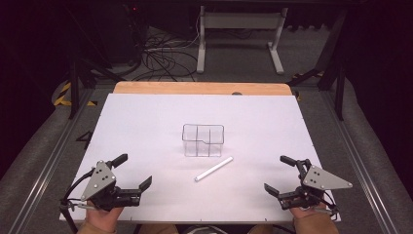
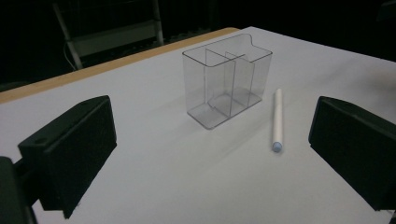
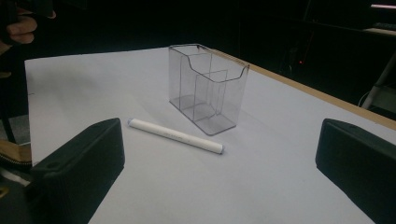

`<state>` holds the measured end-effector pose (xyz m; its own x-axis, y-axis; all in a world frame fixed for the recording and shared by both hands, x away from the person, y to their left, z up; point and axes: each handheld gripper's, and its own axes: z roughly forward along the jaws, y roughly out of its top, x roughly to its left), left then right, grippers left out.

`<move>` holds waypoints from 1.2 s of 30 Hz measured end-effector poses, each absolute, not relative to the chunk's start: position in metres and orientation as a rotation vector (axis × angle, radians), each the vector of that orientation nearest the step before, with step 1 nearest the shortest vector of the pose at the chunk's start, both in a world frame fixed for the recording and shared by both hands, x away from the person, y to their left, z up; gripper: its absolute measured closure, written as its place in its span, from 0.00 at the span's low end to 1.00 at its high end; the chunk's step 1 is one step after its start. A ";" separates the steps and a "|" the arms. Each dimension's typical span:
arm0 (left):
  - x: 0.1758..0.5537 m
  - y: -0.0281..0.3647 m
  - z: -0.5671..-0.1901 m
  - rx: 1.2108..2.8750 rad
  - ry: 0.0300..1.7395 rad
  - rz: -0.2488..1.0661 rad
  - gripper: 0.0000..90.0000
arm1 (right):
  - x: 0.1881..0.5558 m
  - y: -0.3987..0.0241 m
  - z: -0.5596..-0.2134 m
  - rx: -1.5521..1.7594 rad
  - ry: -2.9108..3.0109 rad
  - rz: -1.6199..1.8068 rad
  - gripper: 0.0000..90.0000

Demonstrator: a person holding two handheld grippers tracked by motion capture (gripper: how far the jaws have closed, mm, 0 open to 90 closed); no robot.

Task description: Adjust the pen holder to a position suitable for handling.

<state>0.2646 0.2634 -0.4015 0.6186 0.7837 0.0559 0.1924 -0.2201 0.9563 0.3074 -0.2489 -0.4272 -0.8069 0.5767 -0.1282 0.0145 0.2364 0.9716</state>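
Left gripper [image 1: 130,171]: nearest the camera at the table's near left corner, held in a hand [image 1: 101,218] coming in from the bottom edge; matte black blocky jaws spread wide with nothing between them; a flat grey three-cornered plate with small holes sits on top, and a thin dark cable loops off its left side.
Right gripper [image 1: 276,174]: near right corner, held by the other hand [image 1: 310,220]; same black jaws, also wide apart and empty; its grey plate points outward to the right.
Table [image 1: 146,122]: smooth, matte white sheet – flat and rectangular – with a strip of bare light wood along the far edge.
Organizer [image 1: 203,140]: clear hard plastic box, upright near the table's middle, thin glossy walls, inner dividers forming compartments, one long wall cut lower with a curved step; nothing shows inside it.
Marker [image 1: 214,169]: slim white cylinder with a smooth, slightly shiny barrel and a pale bluish end cap; lies flat on the sheet just in front of the organizer, angled diagonally, apart from it and roughly midway between the two grippers.
Floor [image 1: 44,141]: grey, carpet-like texture around the table – tangled dark cables and a white metal stand [image 1: 238,34] lie beyond the far edge.
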 end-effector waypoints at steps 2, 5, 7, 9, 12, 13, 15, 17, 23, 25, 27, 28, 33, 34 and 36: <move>0.266 0.260 -0.400 1.750 0.796 0.658 0.02 | 0.307 -0.249 -0.428 0.548 2.052 1.599 0.02; 0.271 0.253 -0.395 1.771 0.778 0.644 0.02 | 0.306 -0.250 -0.428 0.553 2.049 1.599 0.02; 0.273 0.250 -0.394 1.772 0.775 0.638 0.02 | 0.306 -0.251 -0.429 0.554 2.052 1.596 0.02; 0.277 0.244 -0.391 1.796 0.756 0.622 0.02 | 0.306 -0.251 -0.429 0.559 2.058 1.594 0.02; 0.280 0.239 -0.390 1.808 0.743 0.611 0.02 | 0.305 -0.252 -0.430 0.564 2.057 1.592 0.02; 0.282 0.236 -0.389 1.809 0.739 0.607 0.02 | 0.305 -0.252 -0.430 0.564 2.057 1.592 0.02; 0.286 0.230 -0.386 1.821 0.720 0.585 0.02 | 0.305 -0.253 -0.430 0.569 2.058 1.593 0.02; 0.287 0.228 -0.385 1.821 0.718 0.583 0.02 | 0.304 -0.253 -0.430 0.577 2.061 1.593 0.02; 0.297 0.214 -0.382 1.843 0.692 0.545 0.02 | 0.303 -0.254 -0.431 0.580 2.063 1.588 0.02; 0.300 0.210 -0.381 1.855 0.689 0.529 0.02 | 0.303 -0.254 -0.431 0.578 2.063 1.586 0.02; 0.305 0.203 -0.379 1.854 0.681 0.494 0.02 | 0.303 -0.254 -0.431 0.578 2.063 1.588 0.02; 0.305 0.203 -0.379 1.854 0.681 0.494 0.02 | 0.303 -0.254 -0.431 0.578 2.063 1.588 0.02; 0.311 0.193 -0.378 1.860 0.686 0.454 0.02 | 0.303 -0.254 -0.431 0.580 2.069 1.589 0.02; 0.313 0.192 -0.378 1.856 0.690 0.446 0.02 | 0.304 -0.253 -0.431 0.576 2.068 1.591 0.02; 0.315 0.189 -0.377 1.845 0.704 0.420 0.03 | 0.304 -0.253 -0.431 0.576 2.070 1.592 0.02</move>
<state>0.3145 0.1886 -0.3774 0.7635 0.6444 -0.0418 0.2695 -0.2592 0.9275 0.3042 -0.2530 -0.4314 -0.8049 0.5838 -0.1065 0.0468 0.2414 0.9693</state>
